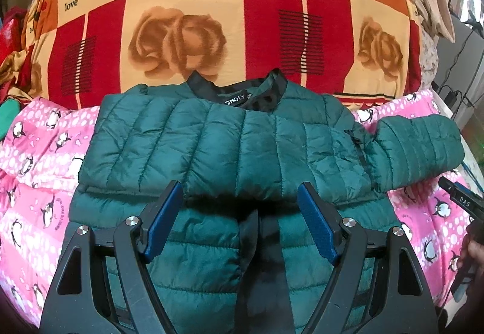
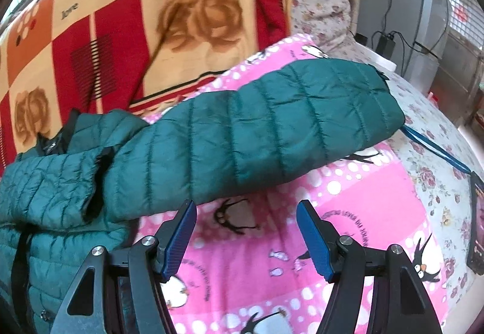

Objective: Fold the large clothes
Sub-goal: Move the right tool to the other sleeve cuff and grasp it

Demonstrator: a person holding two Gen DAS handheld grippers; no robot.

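Observation:
A dark green quilted puffer jacket (image 1: 230, 146) lies on a pink penguin-print blanket (image 1: 33, 158), collar away from me. Its left sleeve is folded across the chest. Its right sleeve (image 2: 272, 128) stretches out sideways to the right over the blanket (image 2: 348, 228); it also shows in the left wrist view (image 1: 420, 146). My left gripper (image 1: 240, 192) is open and empty, hovering over the jacket's middle. My right gripper (image 2: 246, 208) is open and empty, just in front of the outstretched sleeve's lower edge. The other hand-held gripper (image 1: 462, 201) shows at the right edge of the left wrist view.
A red and orange rose-print quilt (image 1: 211, 16) is piled behind the jacket. A floral sheet (image 2: 435, 152) covers the bed to the right, with a blue strap (image 2: 435, 149) and a dark box (image 2: 478, 222) on it. Cables and chargers (image 2: 387, 43) sit beyond.

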